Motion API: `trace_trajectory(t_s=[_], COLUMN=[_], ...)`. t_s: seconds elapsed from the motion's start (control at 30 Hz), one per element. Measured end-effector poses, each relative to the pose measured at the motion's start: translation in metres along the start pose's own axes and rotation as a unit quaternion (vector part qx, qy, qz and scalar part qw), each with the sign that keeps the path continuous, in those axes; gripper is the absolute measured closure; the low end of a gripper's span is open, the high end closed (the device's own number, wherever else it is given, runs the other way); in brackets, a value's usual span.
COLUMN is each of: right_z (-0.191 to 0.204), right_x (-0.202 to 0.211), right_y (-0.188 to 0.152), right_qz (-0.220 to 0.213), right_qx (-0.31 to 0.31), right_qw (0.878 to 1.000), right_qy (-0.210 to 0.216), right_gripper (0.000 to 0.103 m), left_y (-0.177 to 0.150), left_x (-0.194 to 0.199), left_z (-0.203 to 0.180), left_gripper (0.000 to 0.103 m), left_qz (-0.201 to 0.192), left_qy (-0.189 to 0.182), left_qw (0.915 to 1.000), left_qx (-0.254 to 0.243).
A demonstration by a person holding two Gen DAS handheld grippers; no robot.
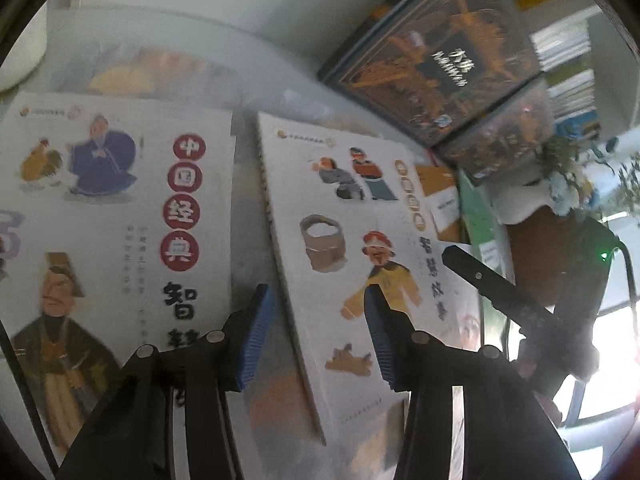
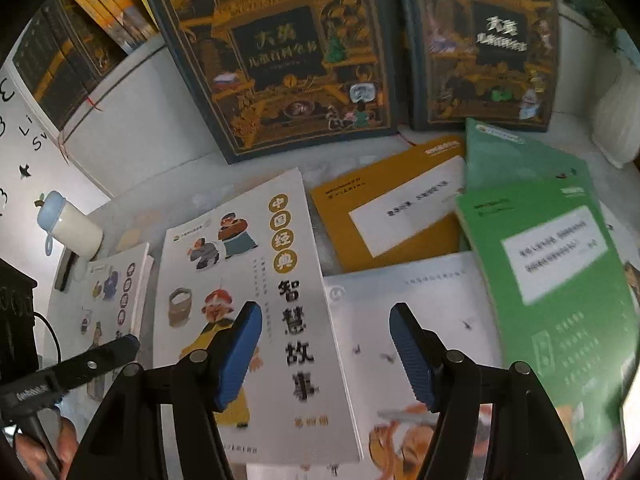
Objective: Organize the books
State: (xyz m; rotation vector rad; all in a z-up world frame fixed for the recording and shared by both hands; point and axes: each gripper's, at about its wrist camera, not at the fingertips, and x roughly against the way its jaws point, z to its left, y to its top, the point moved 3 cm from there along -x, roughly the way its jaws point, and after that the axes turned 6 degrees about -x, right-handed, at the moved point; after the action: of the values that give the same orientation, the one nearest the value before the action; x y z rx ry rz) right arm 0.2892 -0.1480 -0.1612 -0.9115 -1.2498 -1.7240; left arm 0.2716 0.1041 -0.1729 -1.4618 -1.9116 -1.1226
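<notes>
Two white picture books lie flat on the pale table. One has red title circles (image 1: 116,208) and one has gold circles (image 1: 352,240). My left gripper (image 1: 316,292) hovers open over the left edge of the gold-circle book, with nothing between its blue pads. In the right wrist view the gold-circle book (image 2: 248,288) lies beside another white book (image 2: 420,320). My right gripper (image 2: 325,312) stands open above the seam between them, holding nothing. A yellow book (image 2: 384,208) and two green books (image 2: 560,280) lie beyond, overlapping.
Two dark ornate encyclopedias (image 2: 280,60) (image 2: 488,48) lean upright at the back, against a shelf of books (image 2: 100,12). A white bottle (image 2: 72,228) stands at the left. A black bar of the other gripper's frame (image 2: 80,368) reaches in low left. A potted plant (image 1: 568,184) stands at the right.
</notes>
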Motion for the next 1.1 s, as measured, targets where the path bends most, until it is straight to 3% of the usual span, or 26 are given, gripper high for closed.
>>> trace_trajectory(t_s=[0.17,0.3,0.47,0.6,0.8,1.0,1.1], right_z=[0.013,0.021,0.018,0.016,0.000,-0.013,-0.021], right_x=[-0.020,-0.017,0.007,0.041,0.086,0.112,0.117], right_y=[0.004,-0.002,-0.025,-0.064,-0.153,-0.244,-0.281], right_qz=[0.011,0.006,0.009,0.005,0.025,0.088,0.131], right_qx=[0.025,0.046,0.056,0.066,0.050,0.039,0.054], right_qw=[1.000,0.999,0.998,0.998,0.998,0.995,0.988], right_qy=[0.009,-0.002,0.012,0.011,0.014,0.034,0.059], right_gripper=[0.065,0.065,0.065,0.065,0.064,0.064,0.064], left_y=[0.006,0.003,-0.035,-0.087,-0.173,-0.235,-0.254], left_x=[-0.005,-0.002,0.018,0.033,0.058,0.080,0.085], left_z=[-0.004,-0.007,-0.023,-0.039,-0.058,-0.059,-0.057], left_gripper=[0.059,0.059,0.059,0.059,0.059,0.060,0.060], left_qz=[-0.002,0.006,0.021,0.056,0.104,0.115,0.092], left_qy=[0.008,0.003,-0.009,-0.017,-0.026,-0.046,-0.036], left_qw=[1.0000,0.9999,0.9993,0.9964,0.9898,0.9917,0.9947], left_qx=[-0.003,-0.011,-0.030,-0.062,-0.094,-0.036,0.026])
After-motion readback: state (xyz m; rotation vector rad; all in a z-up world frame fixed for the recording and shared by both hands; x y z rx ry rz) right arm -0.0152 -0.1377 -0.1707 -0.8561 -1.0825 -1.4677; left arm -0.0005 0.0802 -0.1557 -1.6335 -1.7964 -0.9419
